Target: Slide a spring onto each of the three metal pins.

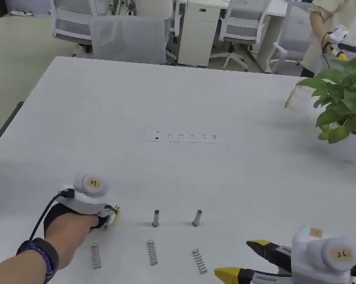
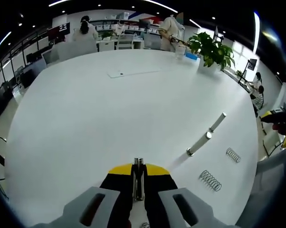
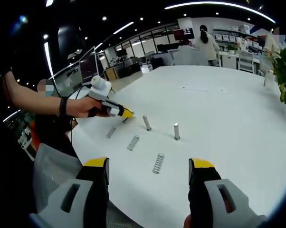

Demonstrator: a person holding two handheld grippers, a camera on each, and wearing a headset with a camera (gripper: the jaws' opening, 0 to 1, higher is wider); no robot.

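Springs (image 1: 152,251): head view, three lay loose on near table (image 1: 166,94), none threaded; two upright pins (image 1: 155,218) just beyond.
Left gripper view: left gripper (image 2: 138,167) jaws pinched narrow on third pin (image 2: 138,184).
Right gripper view: right gripper (image 3: 148,164) jaws wide, empty.
Judged: first threading pending; right must pick spring.

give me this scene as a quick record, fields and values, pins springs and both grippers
left gripper: jaws shut on third pin
right gripper: jaws open, holding nothing
free pins: two, upright on table
springs: three, lying flat, none on a pin
task state: no spring fitted yet
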